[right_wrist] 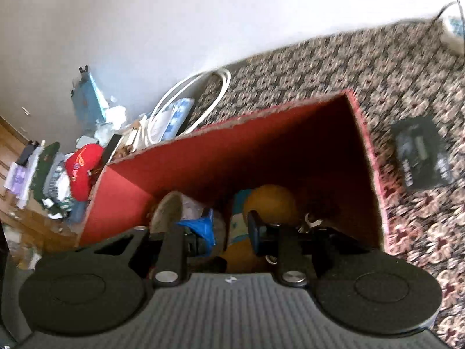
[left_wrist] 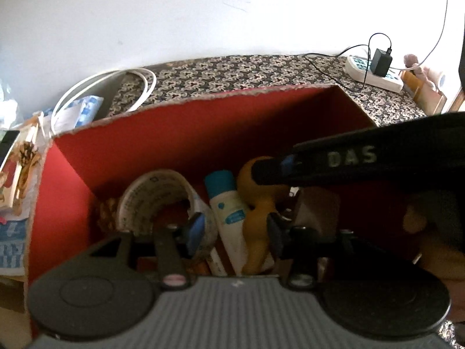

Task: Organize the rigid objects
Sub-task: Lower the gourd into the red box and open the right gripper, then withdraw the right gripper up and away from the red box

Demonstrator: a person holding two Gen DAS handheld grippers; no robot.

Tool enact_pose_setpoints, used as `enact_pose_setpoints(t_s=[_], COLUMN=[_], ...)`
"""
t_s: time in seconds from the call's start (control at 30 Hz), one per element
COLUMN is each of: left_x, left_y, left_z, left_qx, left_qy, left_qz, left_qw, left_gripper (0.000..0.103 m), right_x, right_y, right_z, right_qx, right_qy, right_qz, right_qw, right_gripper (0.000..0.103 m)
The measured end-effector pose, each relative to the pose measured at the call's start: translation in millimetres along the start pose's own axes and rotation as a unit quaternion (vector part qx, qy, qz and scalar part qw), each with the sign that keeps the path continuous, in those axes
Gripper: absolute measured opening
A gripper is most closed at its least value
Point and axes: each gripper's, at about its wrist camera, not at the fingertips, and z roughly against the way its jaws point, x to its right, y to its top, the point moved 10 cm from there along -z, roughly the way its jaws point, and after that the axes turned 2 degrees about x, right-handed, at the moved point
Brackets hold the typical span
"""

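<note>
Red box [left_wrist: 180, 133] sits under both my grippers. My left gripper [left_wrist: 235, 231] hangs with its fingers apart over the white bottle [left_wrist: 228, 215] inside the box, tape roll [left_wrist: 157, 200] beside it. My right gripper [right_wrist: 231, 229] hangs spread above the yellow toy [right_wrist: 270, 202] inside the box.

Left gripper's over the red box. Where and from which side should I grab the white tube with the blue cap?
Probably the white tube at its upper body below the blue cap, coming from above with the open left gripper. It leans upright, wedged between the tape roll and yellow toy, so only the top is free.
</note>
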Motion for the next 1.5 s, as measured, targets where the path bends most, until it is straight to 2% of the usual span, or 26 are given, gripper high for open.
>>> enact_pose_setpoints(t_s=[0.17,0.37,0.57,0.8,0.93,1.2,1.5], left_x=[-2,-3,1,5,10,22,41], left_y=[0,-1,-4,-12,-16,-28,-49], left_z=[0,6,31,59,74,101,106], left_qx=[0.003,-0.004,0.008,0.013,0.02,0.024,0.007], left_qy=[0.011,0.043,0.092,0.105,0.124,0.112,0.102], left_qz=[0.003,0.008,-0.008,-0.007,-0.019,-0.006,-0.008], left_qw=[0.9999,0.999,0.9957,0.9944,0.9919,0.9935,0.9947], left_gripper=[0.054,0.059,0.063,0.065,0.066,0.066,0.066], right_x=[5,5,5,1,-1,-12,-1], right_y=[4,-1,-9,-21,-27,-36,-55], right_z=[16,33,51,72,86,115,133], right_qx=[0.026,0.046,0.062,0.079,0.09,0.116,0.116], right_qy=[-0.006,-0.016,-0.022,-0.03,-0.03,-0.044,-0.048], right_qz=[-0.016,-0.02,-0.03,-0.025,-0.031,-0.001,-0.024], right_qw=[1.0,0.999,0.997,0.996,0.995,0.992,0.992], right_gripper=[0.009,0.008,0.009,0.009,0.009,0.01,0.01])
